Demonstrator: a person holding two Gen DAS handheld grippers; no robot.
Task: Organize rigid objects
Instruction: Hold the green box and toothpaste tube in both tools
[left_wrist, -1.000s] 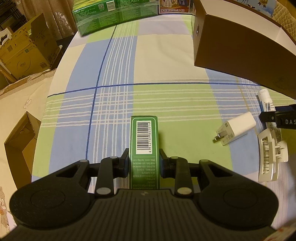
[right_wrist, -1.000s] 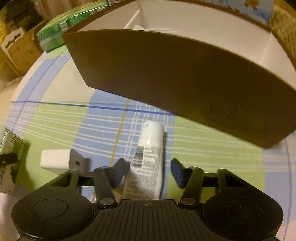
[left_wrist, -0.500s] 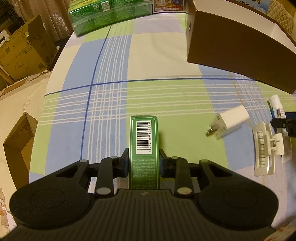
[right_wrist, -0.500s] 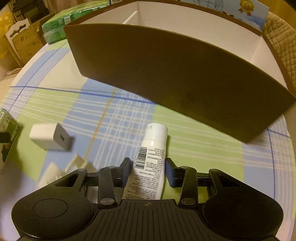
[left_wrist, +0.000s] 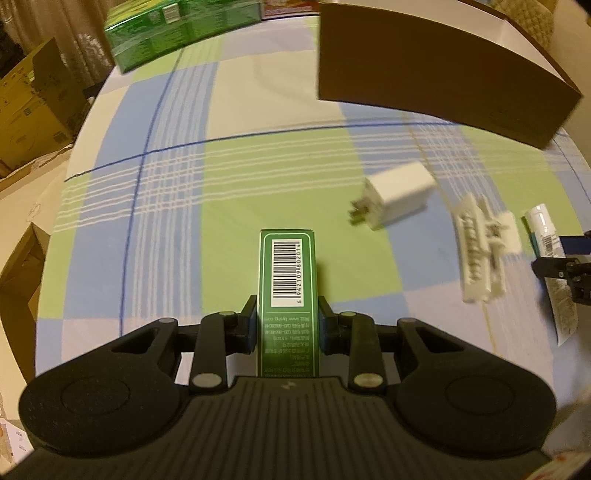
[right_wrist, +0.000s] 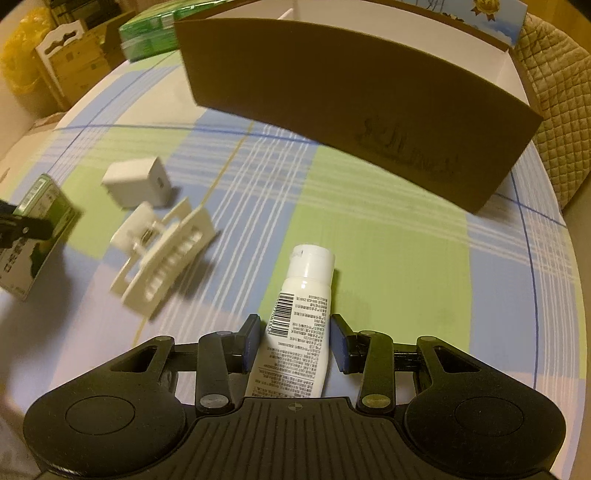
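Left hand-held gripper: both pads pressed flat against the long sides of a slim green carton, barcode face up; carton clamped, its far end projecting straight ahead of the fingers over the checked tabletop. Whether the carton's underside touches the cloth cannot be told. Ahead and to the right of this hand-held gripper lies a white wall charger, prongs pointing back toward the carton, clear of it. Further right, a white plastic clip lies on the cloth, blurred. Beyond the clip, at the right edge, a white tube shows with black fingers across it. Far ahead and right stands a brown cardboard box, open-topped, white inside. Far ahead and left sits a green shrink-wrapped pack. Right hand-held gripper: fingers closed in on the white tube, cap pointing forward, the left pad against the tube, the right pad at its edge with contact hard to confirm; tube held slightly askew, leaning right. To the left and ahead of this hand-held gripper lies the white plastic clip, and just beyond it the white wall charger, the two near one another but apart. At the far left the green carton appears. The brown cardboard box stands ahead, well apart from the tube.
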